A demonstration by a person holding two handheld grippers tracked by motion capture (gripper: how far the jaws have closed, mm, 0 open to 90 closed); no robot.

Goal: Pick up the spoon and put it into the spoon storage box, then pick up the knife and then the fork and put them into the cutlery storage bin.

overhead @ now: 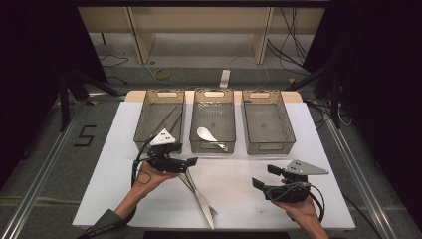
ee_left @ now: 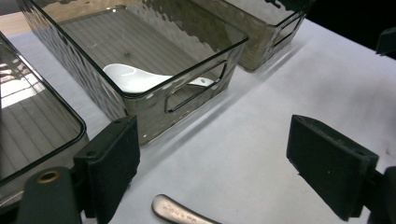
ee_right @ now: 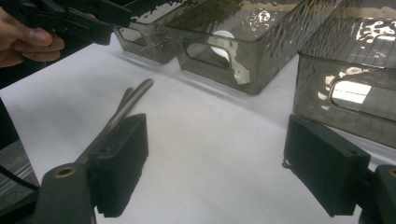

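- Forks (overhead: 203, 199) lie nearest the person's edge of the white counter (overhead: 234, 174), two metal ones side by side, tines toward the person and handles pointing up toward the bins.
- In the left claw view one fork handle's rounded end (ee_left: 180, 213) sits on the counter just below the gap between the jaws, touched by neither pad.
- In the right claw view the two handles (ee_right: 130, 100) run away past the left jaw, close together and flat on the counter.
- Right claw (overhead: 263, 178) is held low at the right of the counter, well apart from the forks; its jaws stand wide apart with only bare counter between them.
- Left claw (overhead: 189, 163) is held just above the fork handles' far ends, pointing right; its jaws also stand wide apart, gripping nothing.
- The left hand (overhead: 149, 174) cups that claw from below, and its fingers (ee_right: 28, 39) show at the upper left of the right claw view.
- Beyond the claws three clear smoky bins stand in a row across the counter, near one another.
- The left bin (overhead: 144, 130) holds thin dark sticks that lie diagonally; what they are I cannot tell.
- The middle bin (overhead: 195, 127) holds a white spoon (overhead: 208, 136), its bowl to the left and handle toward the near right corner.
- The right bin (overhead: 286, 130) stands past the right claw, at the far end of the row.
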